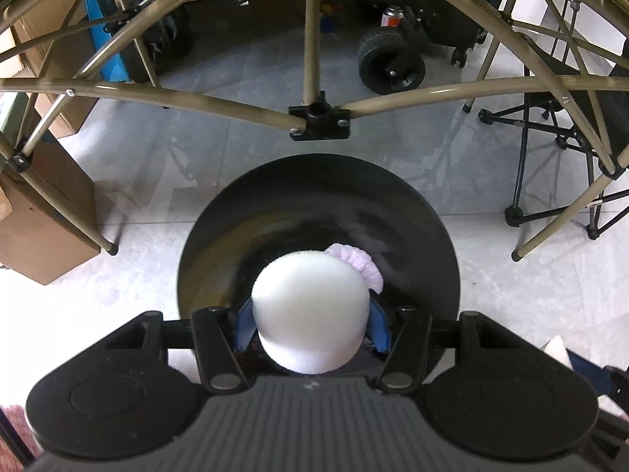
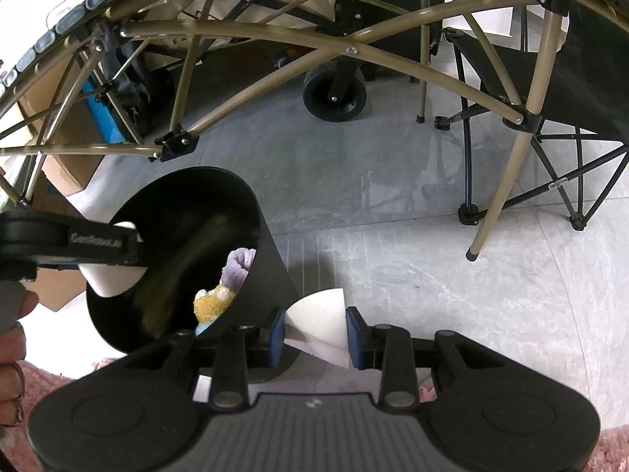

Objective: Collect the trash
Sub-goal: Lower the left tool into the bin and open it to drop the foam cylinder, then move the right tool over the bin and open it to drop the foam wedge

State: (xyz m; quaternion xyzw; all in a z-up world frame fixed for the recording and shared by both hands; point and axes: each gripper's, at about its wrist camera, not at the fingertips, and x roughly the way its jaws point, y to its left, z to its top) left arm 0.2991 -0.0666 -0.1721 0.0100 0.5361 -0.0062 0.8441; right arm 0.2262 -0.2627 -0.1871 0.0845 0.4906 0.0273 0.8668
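Observation:
A white paper cup is clamped bottom-up in my left gripper, directly over the mouth of a black round bin. Inside the bin lie a purple fuzzy item and, in the right wrist view, a yellow fuzzy item beside the purple item. From the right wrist view the left gripper reaches in from the left with the cup above the bin. My right gripper is shut on a white folded paper piece, just right of the bin.
Tan folding-table legs cross overhead and behind. A wagon wheel and a red can sit farther back. Black folding chair legs stand at the right, cardboard boxes at the left. A pink rug borders the grey floor.

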